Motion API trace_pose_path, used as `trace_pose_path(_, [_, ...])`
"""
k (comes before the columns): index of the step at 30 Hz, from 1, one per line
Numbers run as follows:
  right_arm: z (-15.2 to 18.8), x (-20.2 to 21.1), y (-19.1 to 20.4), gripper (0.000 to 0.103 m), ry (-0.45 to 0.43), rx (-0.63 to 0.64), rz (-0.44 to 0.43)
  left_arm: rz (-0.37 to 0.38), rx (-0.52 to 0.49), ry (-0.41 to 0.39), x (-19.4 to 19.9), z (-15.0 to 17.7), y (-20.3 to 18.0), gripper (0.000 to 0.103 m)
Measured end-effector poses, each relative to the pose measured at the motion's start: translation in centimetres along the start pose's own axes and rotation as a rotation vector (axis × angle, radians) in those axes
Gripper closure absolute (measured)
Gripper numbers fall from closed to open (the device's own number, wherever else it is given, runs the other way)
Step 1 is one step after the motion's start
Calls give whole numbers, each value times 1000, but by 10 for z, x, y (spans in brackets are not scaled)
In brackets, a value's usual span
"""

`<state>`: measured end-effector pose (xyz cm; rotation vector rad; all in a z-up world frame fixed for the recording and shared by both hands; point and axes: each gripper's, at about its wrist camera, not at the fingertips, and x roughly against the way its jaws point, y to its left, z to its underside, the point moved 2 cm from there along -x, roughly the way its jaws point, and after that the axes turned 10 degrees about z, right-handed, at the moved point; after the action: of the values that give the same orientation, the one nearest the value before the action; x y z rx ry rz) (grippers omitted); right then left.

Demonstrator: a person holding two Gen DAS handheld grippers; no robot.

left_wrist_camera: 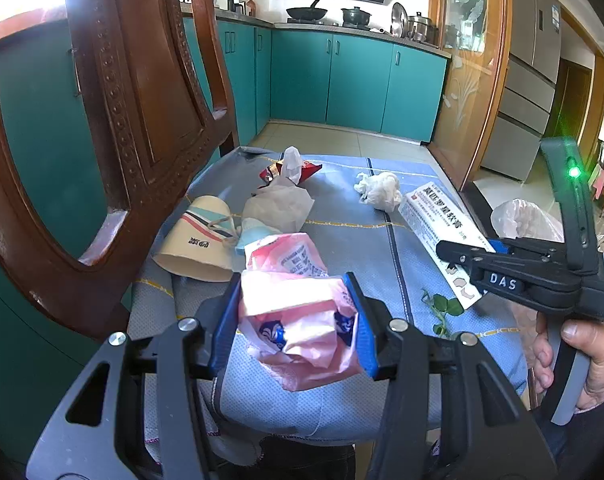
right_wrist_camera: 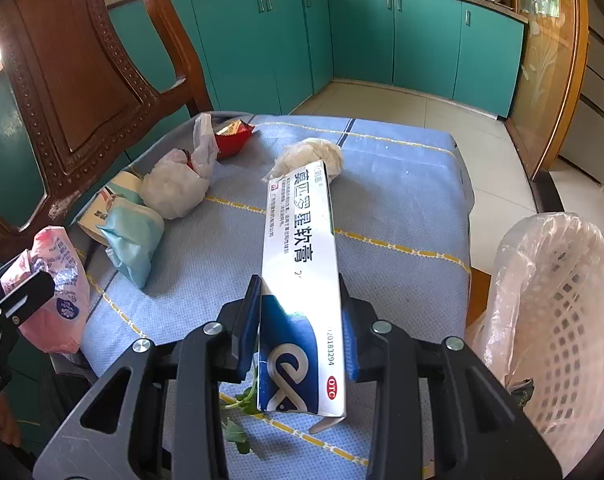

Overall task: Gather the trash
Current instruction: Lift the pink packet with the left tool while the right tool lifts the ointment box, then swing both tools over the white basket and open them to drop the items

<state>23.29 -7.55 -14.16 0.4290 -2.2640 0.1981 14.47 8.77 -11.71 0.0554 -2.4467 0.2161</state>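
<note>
Pink tissue packet (left_wrist_camera: 298,320) — pinched crumpled between the left tongs (left_wrist_camera: 296,326), nearest the lens, lifted off the blue cloth (left_wrist_camera: 342,248). Ointment carton (right_wrist_camera: 298,300) — clamped at its near end by the right tongs (right_wrist_camera: 300,330), far end jutting out toward the tissue wad (right_wrist_camera: 310,158). Lined basket (right_wrist_camera: 562,320) — right, beside the seat. Uncollected: paper cup (left_wrist_camera: 198,236), white bag (left_wrist_camera: 278,204), red wrapper (left_wrist_camera: 302,170), green sprig (left_wrist_camera: 442,308). Risk: soft packet may slip free; long carton may pivot and strike the basket rim.
</note>
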Motion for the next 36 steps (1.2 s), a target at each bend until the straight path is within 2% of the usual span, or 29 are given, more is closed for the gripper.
trace_pose_path(6, [-7, 28, -27, 68, -91, -75, -9, 21, 3, -11, 1, -4, -5, 53])
trace_pose_path(11, [-5, 78, -85, 68, -238, -209, -5, 78, 4, -3, -4, -9, -18, 53])
trace_pose_path(13, [2, 91, -110, 68, -261, -255, 20, 108, -21, -4, -10, -17, -35, 53])
trace_pose_path(16, [20, 100, -154, 68, -244, -329, 92, 166, -69, -14, -17, -27, -66, 53])
trace_pose_path(20, [57, 85, -210, 68, -86, -447, 200, 312, -123, 4, -32, -40, -123, 53])
trace_pose_path(24, [85, 68, -244, 67, 55, -564, 189, 494, -153, 48, -45, -45, -182, 53])
trace_pose_path(26, [88, 73, -250, 57, 44, -588, 184, 524, -182, 53, -51, -45, -203, 53])
trace_pose_path(28, [88, 84, -255, 39, -9, -617, 185, 564, -213, 77, -62, -42, -225, 52])
trace_pose_path(30, [88, 97, -262, 37, -71, -668, 174, 607, -237, 111, -73, -37, -242, 51])
trace_pose_path(31, [88, 99, -263, 37, -84, -683, 163, 618, -248, 126, -77, -34, -248, 47])
trace_pose_path(32, [87, 100, -265, 37, -97, -700, 148, 627, -262, 142, -82, -31, -254, 40])
trace_pose_path(34, [86, 98, -263, 36, -94, -703, 138, 621, -285, 154, -86, -26, -261, 29])
trace_pose_path(36, [83, 95, -259, 36, -91, -690, 127, 592, -285, 123, -82, -26, -253, 26])
